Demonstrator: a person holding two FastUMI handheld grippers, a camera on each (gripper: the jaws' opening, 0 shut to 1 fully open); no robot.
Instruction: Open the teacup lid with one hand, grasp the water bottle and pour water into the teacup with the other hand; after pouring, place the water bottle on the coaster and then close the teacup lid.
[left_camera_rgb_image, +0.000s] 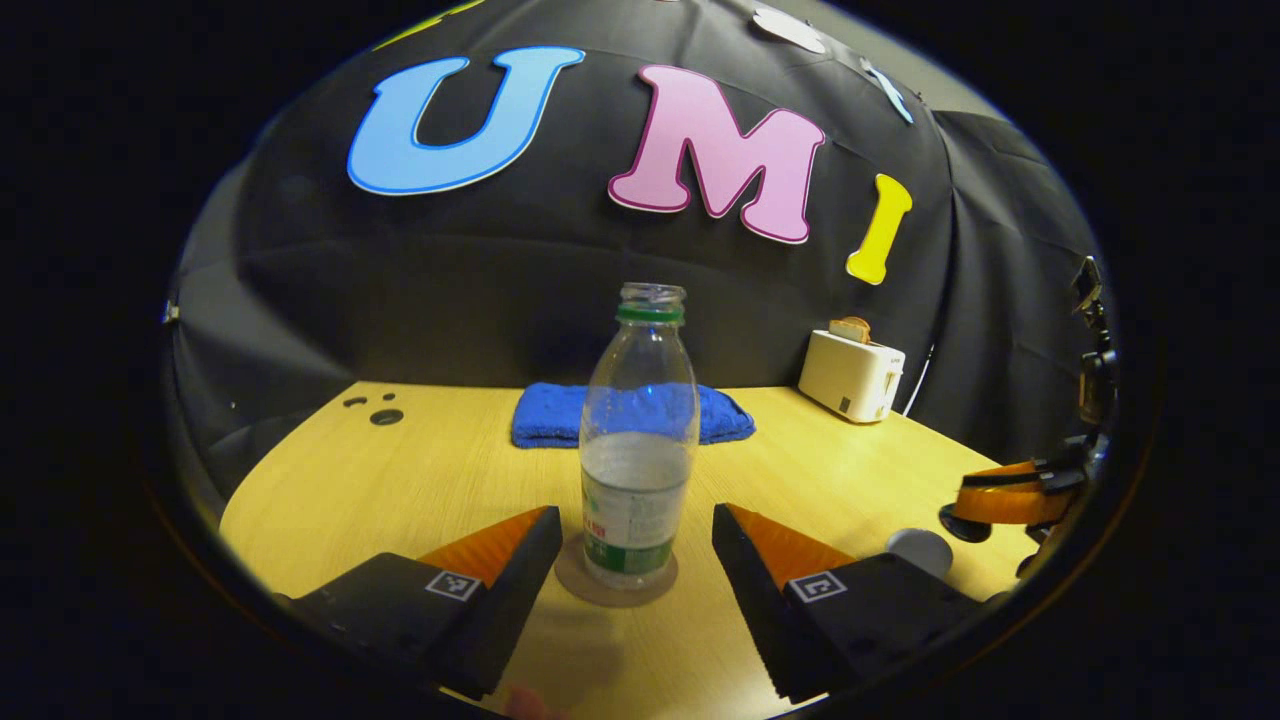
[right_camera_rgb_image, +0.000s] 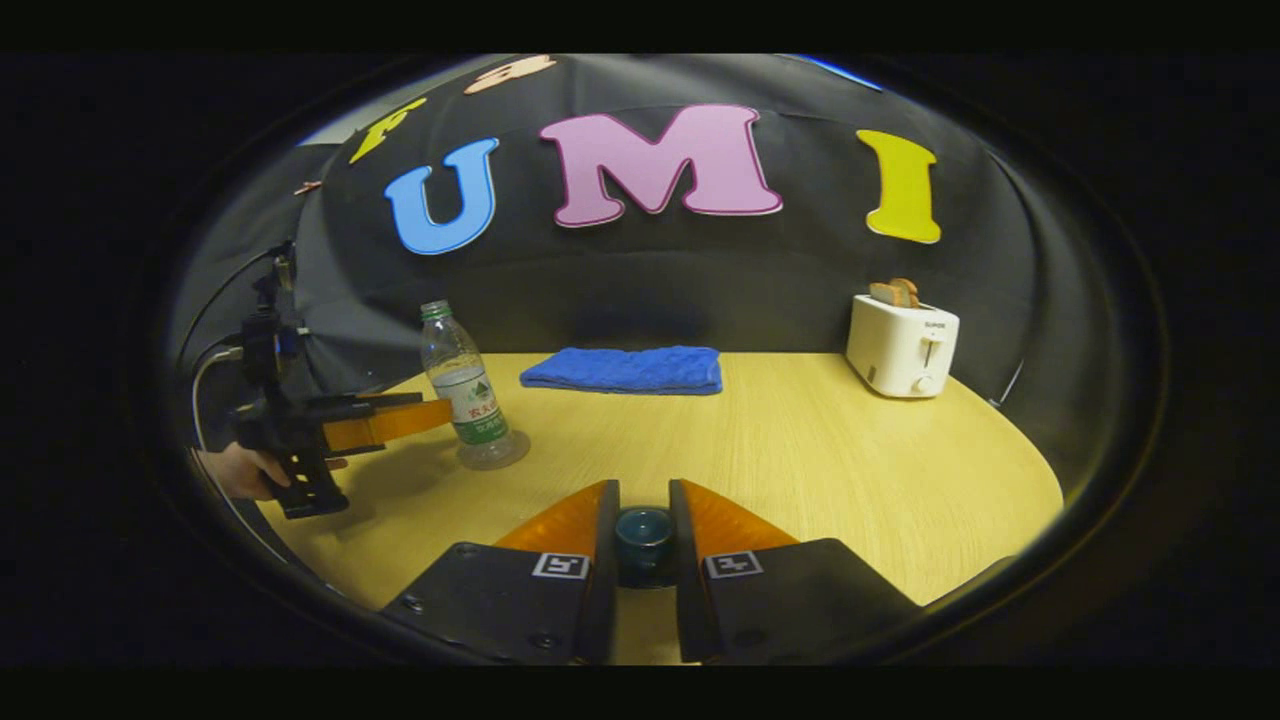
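A clear plastic water bottle (left_camera_rgb_image: 640, 420) with no cap, partly filled, stands upright on a round coaster (left_camera_rgb_image: 600, 592). My left gripper (left_camera_rgb_image: 635, 520) is open, one finger on each side of the bottle's lower part, with gaps on both sides. In the right gripper view the bottle (right_camera_rgb_image: 465, 385) stands at the left with the left gripper (right_camera_rgb_image: 440, 415) beside it, held by a hand (right_camera_rgb_image: 235, 470). My right gripper (right_camera_rgb_image: 643, 487) is shut on a dark round teacup lid (right_camera_rgb_image: 643, 535). In the left gripper view the right gripper (left_camera_rgb_image: 960, 520) hangs at the far right, just above a pale round cup (left_camera_rgb_image: 920, 550).
A folded blue towel (left_camera_rgb_image: 630, 415) lies at the back of the wooden table (right_camera_rgb_image: 800, 450). A white toaster (right_camera_rgb_image: 902, 345) with bread in it stands at the back right. Small dark holes (left_camera_rgb_image: 385, 415) mark the table's far left corner.
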